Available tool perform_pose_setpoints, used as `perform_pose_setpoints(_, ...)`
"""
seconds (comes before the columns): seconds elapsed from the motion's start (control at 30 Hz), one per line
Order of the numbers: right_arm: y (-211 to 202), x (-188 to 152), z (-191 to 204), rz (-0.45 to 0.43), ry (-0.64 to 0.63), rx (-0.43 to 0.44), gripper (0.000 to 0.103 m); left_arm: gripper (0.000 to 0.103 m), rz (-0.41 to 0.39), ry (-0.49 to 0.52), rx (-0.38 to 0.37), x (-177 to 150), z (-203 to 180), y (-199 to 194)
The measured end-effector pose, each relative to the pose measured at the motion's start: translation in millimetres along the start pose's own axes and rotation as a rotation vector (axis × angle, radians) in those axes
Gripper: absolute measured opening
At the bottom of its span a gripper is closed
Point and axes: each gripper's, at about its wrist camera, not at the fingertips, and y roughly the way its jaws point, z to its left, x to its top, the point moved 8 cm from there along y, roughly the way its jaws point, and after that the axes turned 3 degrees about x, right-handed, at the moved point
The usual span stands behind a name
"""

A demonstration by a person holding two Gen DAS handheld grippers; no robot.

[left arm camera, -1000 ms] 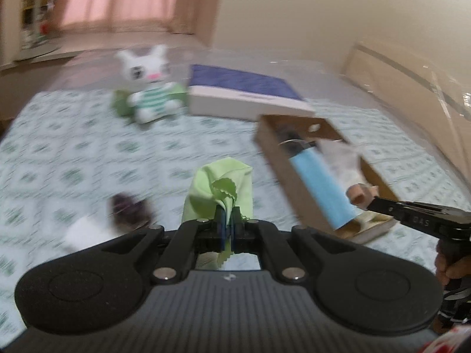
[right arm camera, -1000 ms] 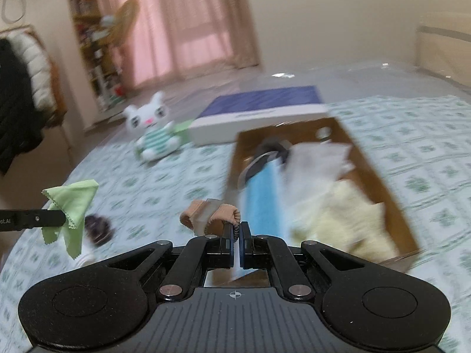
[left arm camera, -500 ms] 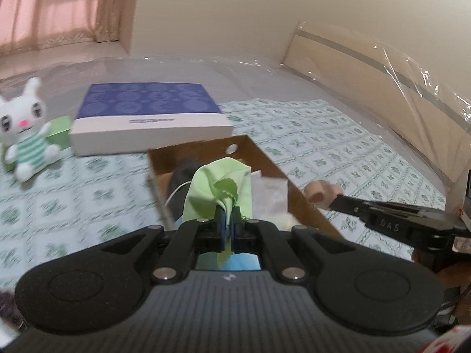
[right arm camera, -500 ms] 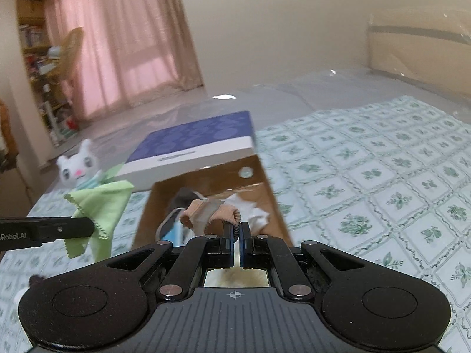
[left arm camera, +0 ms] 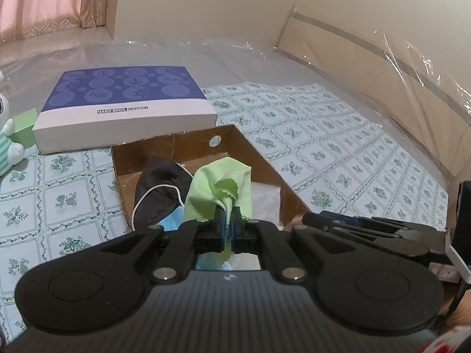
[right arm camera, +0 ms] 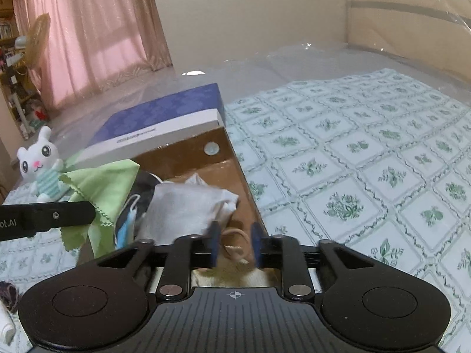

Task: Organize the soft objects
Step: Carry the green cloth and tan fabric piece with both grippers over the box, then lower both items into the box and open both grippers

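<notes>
The left tool [left arm camera: 226,229] is pressed together on a light green cloth [left arm camera: 219,188], which bunches up above its pads and hangs over the brown cardboard box [left arm camera: 259,158] on the bed [left arm camera: 338,153]. In the right wrist view the same cloth [right arm camera: 103,188] dangles at about 9 o'clock from the box's middle.

The right tool [right arm camera: 234,247] is over the near end of the box with its jaws opening; a beige elastic band [right arm camera: 235,250] lies loose between the pads, touching neither as far as can be seen.

Inside the box lie a black face mask [left arm camera: 159,194] with a white ear loop, a blue mask [left arm camera: 172,220] under it, and a white cloth [right arm camera: 188,209] toward 3 o'clock.

At 11 o'clock beyond the box sits a flat blue-and-white box [left arm camera: 123,108] printed "HAIER BROS", with "FUN" and "SUP" in its circles. A white bunny plush [right arm camera: 41,164] in a striped shirt sits at 9 o'clock of it.

The left tool's arm reads "ot.AI" in the right wrist view.
</notes>
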Motion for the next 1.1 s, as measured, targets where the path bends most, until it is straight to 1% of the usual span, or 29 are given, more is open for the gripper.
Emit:
perform_pose_setpoints(0.03,-0.5,-2.6,-0.7,0.0,-0.002,-0.001,0.037,0.003,0.004,0.002,0.0,-1.2,0.5,1.7)
perform_pose_setpoints(0.1,-1.0,-6.2,-0.9,0.006,-0.013,-0.007,0.039,0.003,0.013,0.004,0.002,-3.5,1.9,4.0)
perform_pose_setpoints(0.17,-3.8,-10.4,1.9,0.015,-0.05,0.002,0.04,0.003,0.02,0.005,0.005,-6.6,3.8,5.7)
perform_pose_setpoints(0.27,-6.2,-16.0,5.6,0.028,-0.108,-0.009,0.04,0.003,0.025,0.004,0.007,-10.0,6.7,6.0)
perform_pose_setpoints(0.6,-14.1,-22.8,3.2,0.034,-0.066,0.022,0.04,0.003,0.041,-0.007,0.015,-17.3,10.0,6.6)
perform_pose_setpoints(0.63,-14.8,-22.0,4.0,0.031,-0.064,0.026,0.04,0.007,0.038,-0.008,0.017,-15.9,10.2,7.0)
perform_pose_setpoints(0.67,-15.5,-21.1,4.9,0.029,-0.063,0.029,0.04,0.02,0.032,-0.01,0.017,-13.7,10.3,7.2)
perform_pose_setpoints(0.7,-16.6,-20.2,5.8,0.026,-0.062,0.031,0.04,0.029,0.022,-0.012,0.018,-11.1,10.1,6.9)
perform_pose_setpoints(0.73,-17.6,-19.2,6.7,0.021,-0.063,0.035,0.04,0.044,0.01,-0.013,0.027,-8.6,10.7,6.4)
perform_pose_setpoints(0.77,-18.7,-18.5,7.5,0.019,-0.064,0.039,0.04,0.049,0.006,-0.01,0.03,-6.8,11.0,6.4)
perform_pose_setpoints(0.87,-22.6,-18.5,10.0,0.017,-0.064,0.051,0.04,0.049,-0.01,-0.016,0.039,-6.3,13.7,3.1)
perform_pose_setpoints(1.1,-34.8,-24.0,15.3,0.018,-0.061,0.067,0.041,0.049,0.032,-0.04,0.047,-25.1,21.6,-4.3)
